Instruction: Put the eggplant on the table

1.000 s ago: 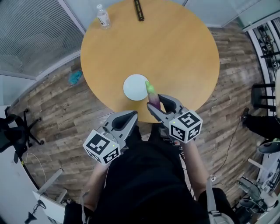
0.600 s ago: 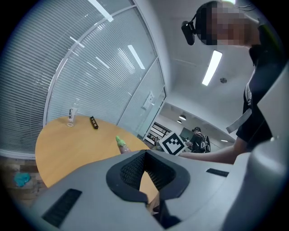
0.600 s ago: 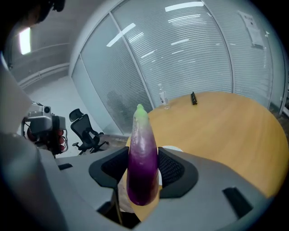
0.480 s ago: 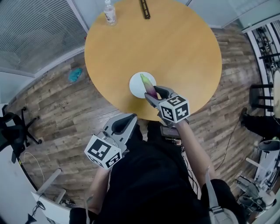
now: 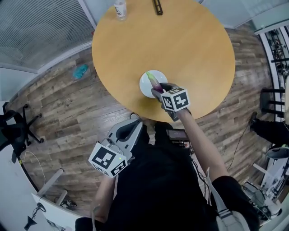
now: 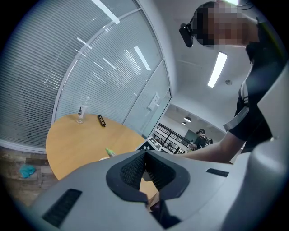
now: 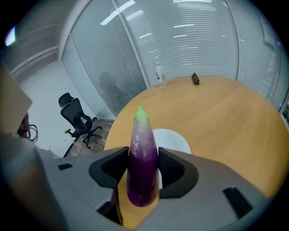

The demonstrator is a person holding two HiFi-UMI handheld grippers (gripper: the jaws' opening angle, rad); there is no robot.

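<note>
- Your right gripper (image 5: 159, 90) was clamped on the glossy purple eggplant with the pale shoulder and green tip (image 7: 143, 158). Its two dark ribbed pads (image 7: 169, 166) pressed on the thick purple part.
- The eggplant pointed away from you, out over the small round white plate (image 7: 176, 137). That plate sat near the edge of the round wooden table (image 5: 180, 45) closest to you.
- Your left gripper (image 6: 145, 155) hung low by your body, off the table. Its jaws were drawn together with nothing between them.
- The eggplant looked light and fairly firm, with smooth skin that would probably slip.
- It tapers, so a grip nearer the tip would likely squeeze it out forwards. The wide purple belly you held seemed the safest place.
- Its round body could well roll once laid on bare wood, so a low, gentle release beside the plate seemed wise.
- From the head view your gripper hid the eggplant's thick end. No view showed whether that end touched the plate or hung above it.
- The clear plastic bottle (image 5: 120, 9) and the dark slim bar (image 5: 157, 6) stood at the far edge, cut off by the frame. The bar was too small for you to identify.
</note>
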